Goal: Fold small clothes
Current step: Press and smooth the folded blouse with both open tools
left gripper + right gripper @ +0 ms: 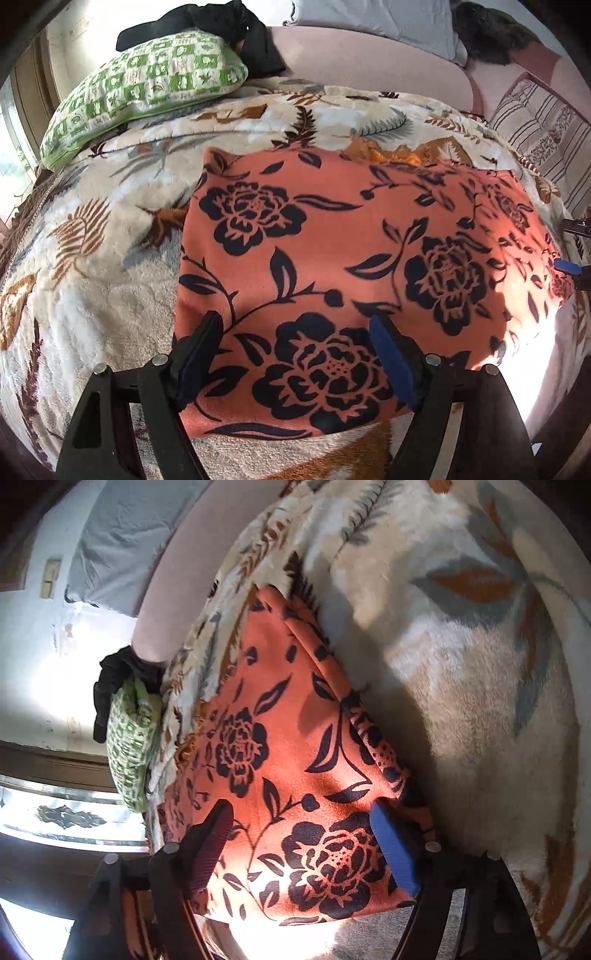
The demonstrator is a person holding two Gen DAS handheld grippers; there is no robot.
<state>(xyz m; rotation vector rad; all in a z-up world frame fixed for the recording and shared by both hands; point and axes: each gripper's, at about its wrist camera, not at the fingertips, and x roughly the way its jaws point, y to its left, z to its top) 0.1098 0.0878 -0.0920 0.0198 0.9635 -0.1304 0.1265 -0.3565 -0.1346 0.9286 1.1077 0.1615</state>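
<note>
Beneath both wide-open, empty fingers (pixel 207 332) lies the folded orange floral cloth (pixel 332 240), unheld

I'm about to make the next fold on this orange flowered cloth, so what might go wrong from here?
1. Both claws, left and right, stand open over the orange cloth; closing may also pinch the plush blanket under it.
2. The cloth's right edge looks doubled; only one layer may be caught.

My tongs' pads (pixel 391 363) are blue. The cloth (pixel 332 236) is orange with black roses; the blanket (pixel 92 266) is cream with brown and grey leaves; the pillow (pixel 147 88) is green-and-white checked.
</note>
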